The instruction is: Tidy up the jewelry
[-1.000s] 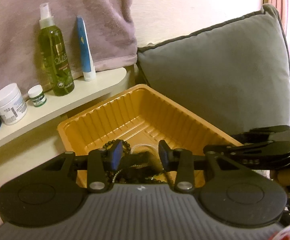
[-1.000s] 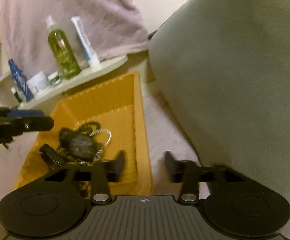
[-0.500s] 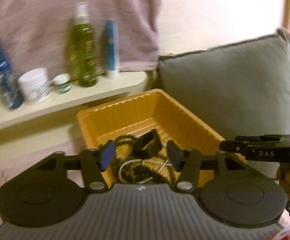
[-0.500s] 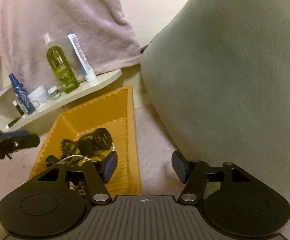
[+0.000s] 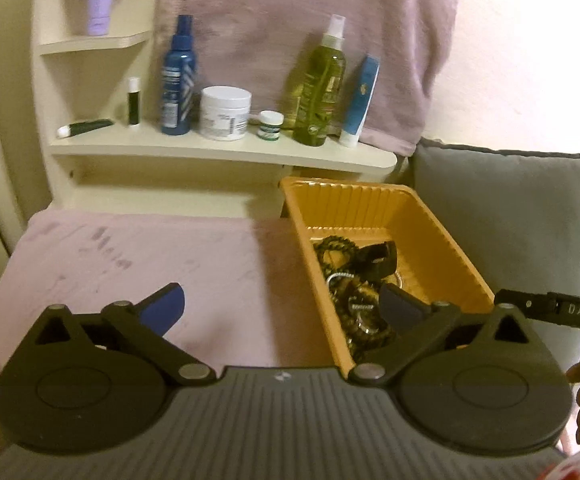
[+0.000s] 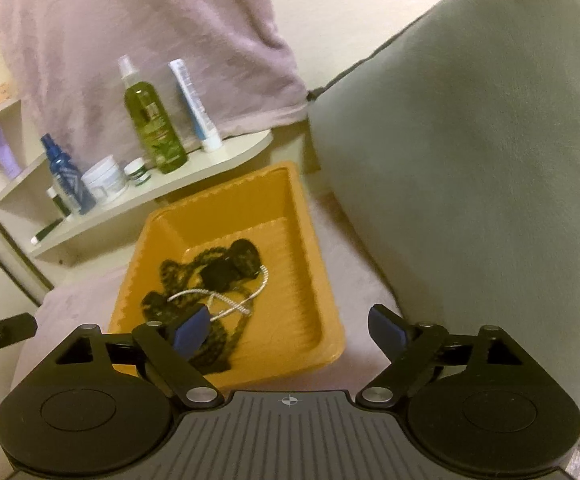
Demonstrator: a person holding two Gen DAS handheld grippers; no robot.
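An orange plastic tray (image 5: 442, 236) (image 6: 310, 240) sits on a pink towel-covered surface. It holds a tangle of jewelry: dark beaded bracelets (image 5: 336, 250) (image 6: 177, 276), a black watch (image 5: 378, 258) (image 6: 241, 258) and a silver chain (image 6: 225, 300). My left gripper (image 5: 281, 304) is open and empty, above the towel with its right finger over the tray's near corner. My right gripper (image 6: 290, 326) is open and empty, above the tray's near right edge. Its finger shows in the left wrist view (image 5: 554, 310).
A cream shelf (image 5: 225, 148) behind the tray carries a green spray bottle (image 5: 320, 88), a blue spray bottle (image 5: 177, 80), a white jar (image 5: 225, 114), a small jar (image 5: 270, 125) and tubes. A grey cushion (image 6: 470, 152) stands right of the tray. The pink towel (image 5: 129, 272) lies left.
Both grippers have opened wide and pulled back from the tray. The left gripper has swung left, so the tray now lies at its right. The jewelry stays in the tray.
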